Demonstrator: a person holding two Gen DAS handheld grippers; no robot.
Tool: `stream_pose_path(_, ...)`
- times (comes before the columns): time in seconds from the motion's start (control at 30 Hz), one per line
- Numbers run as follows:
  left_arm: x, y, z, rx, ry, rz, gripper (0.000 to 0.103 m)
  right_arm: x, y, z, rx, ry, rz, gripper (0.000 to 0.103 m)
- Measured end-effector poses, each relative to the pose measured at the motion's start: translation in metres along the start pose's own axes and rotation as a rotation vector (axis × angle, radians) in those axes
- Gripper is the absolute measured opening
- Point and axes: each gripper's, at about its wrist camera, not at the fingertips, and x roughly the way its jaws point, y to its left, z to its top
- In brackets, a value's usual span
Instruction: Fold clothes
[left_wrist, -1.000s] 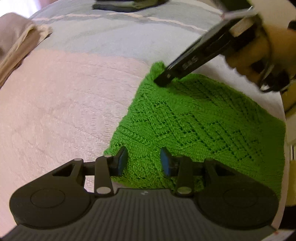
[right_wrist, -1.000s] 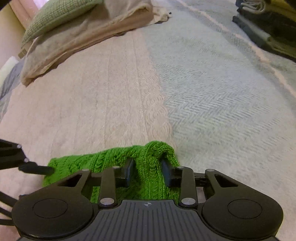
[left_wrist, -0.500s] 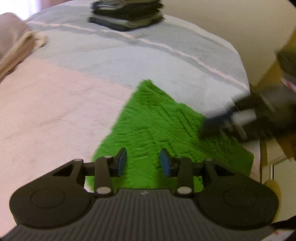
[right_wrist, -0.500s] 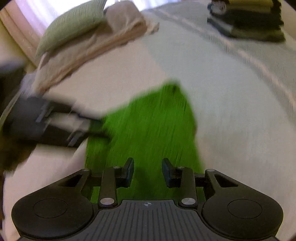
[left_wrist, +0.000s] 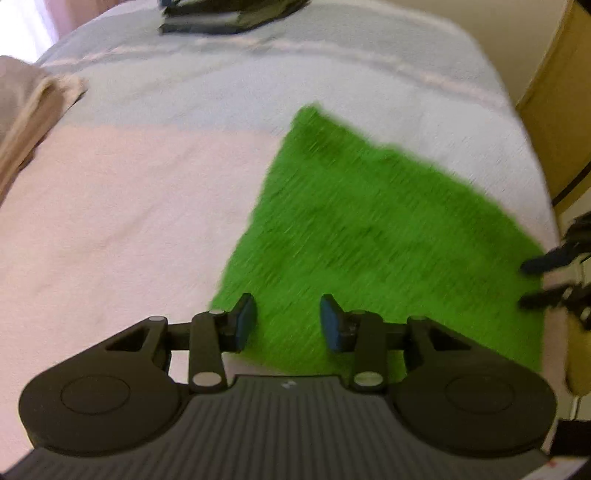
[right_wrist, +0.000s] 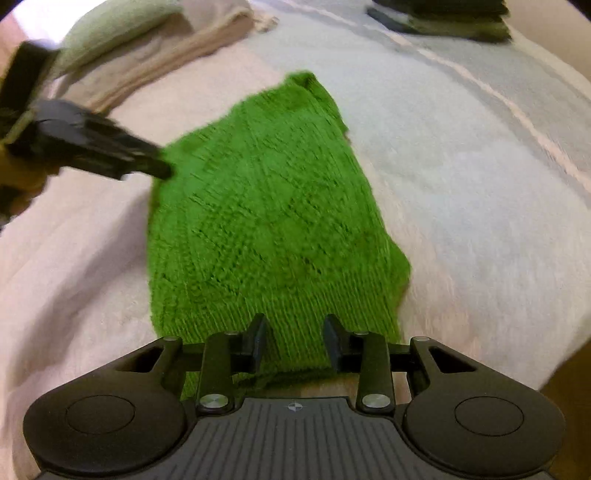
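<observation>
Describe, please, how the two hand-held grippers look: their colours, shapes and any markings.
Both are matte black plastic. The left gripper has a ribbed grey-black body, two round side housings with circular insets, silver pivot screws, and blue pads on its fingers. The right gripper has the same shape, with dark pads and a small round crosshair mark on its ribbed body. No cables or sleeves can be made out.

Bed (right_wrist: 461, 192) carries green knit (right_wrist: 266, 221), dark stack (right_wrist: 443, 18), seemingly towels (right_wrist: 166, 48).

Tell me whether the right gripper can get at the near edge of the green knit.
Probably yes: the right gripper hangs open over the near edge of the green knit, nothing lying between; the left gripper is at the far side.
</observation>
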Motion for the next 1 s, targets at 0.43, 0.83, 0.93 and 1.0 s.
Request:
stream_pose_path(0.43, -0.102, -0.011, -0.053, 0.01, 0.008, 0.006, 0.033, -0.076, 0.072, -0.028, 0.13, -0.003, -0.105, 0.062)
stream_pose_path(0.83, -0.163, -0.001, -0.085, 0.004, -0.048, 0.023, 0.033, -0.106, 0.137, -0.045, 0.1, -0.041, -0.14, 0.063)
stream_pose_path(0.93, -0.165, 0.001, -0.086, 0.012, -0.054, 0.017, 0.034, -0.102, 0.144, -0.045, 0.053, -0.034, -0.164, 0.067)
stream_pose_path(1.0, -0.164, 0.001, -0.086, 0.045, -0.063, 0.023, 0.046, -0.096, 0.149, -0.045, -0.002, -0.029, -0.189, 0.071)
